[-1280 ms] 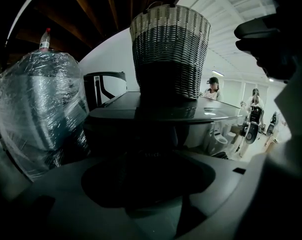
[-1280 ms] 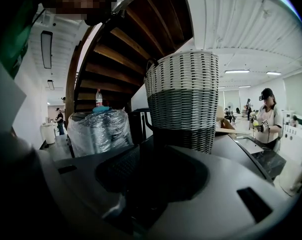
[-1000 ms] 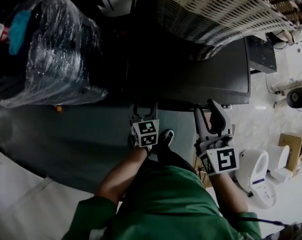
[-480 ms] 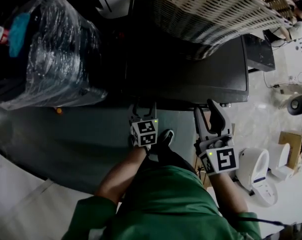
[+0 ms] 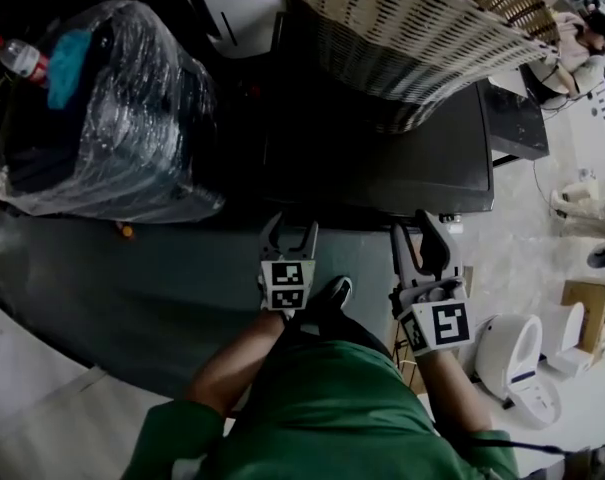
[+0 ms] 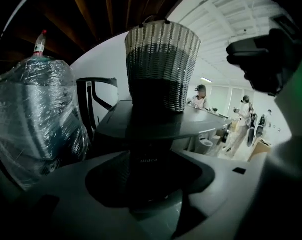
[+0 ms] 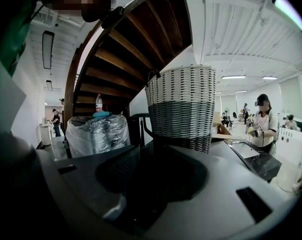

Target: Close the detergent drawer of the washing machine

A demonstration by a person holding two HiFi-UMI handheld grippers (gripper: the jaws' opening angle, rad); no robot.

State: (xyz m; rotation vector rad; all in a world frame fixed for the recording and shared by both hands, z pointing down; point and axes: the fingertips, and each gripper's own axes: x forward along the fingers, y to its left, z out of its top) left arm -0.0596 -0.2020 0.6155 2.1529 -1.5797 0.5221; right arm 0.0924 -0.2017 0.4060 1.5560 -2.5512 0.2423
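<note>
currently, in the head view, a person in a green top stands facing a dark washing machine with a woven basket on its lid and a plastic-wrapped bundle to its left. the left gripper and right gripper are held side by side just short of the machine's front edge, touching nothing. compared with 1 second earlier, the left gripper has tipped, so its cube now shows 2 marker faces instead of 1, and its spread jaws stand out against the floor. the right gripper has barely shifted.

next, in the left gripper view, the 2 jaws stand apart with nothing pinched. between them, farther off, is the machine's dark front with a small brand badge, the basket above it and the wrapped bundle to the left. the detergent drawer cannot be made out on that shadowed front, so whether it stands open is unclear.

finally, in the right gripper view, the jaws are also spread and empty. the basket and bundle sit ahead, and a person in white stands far right.

judging from this, the small move has not reached the drawer. the push that would close it looks not yet started.
</note>
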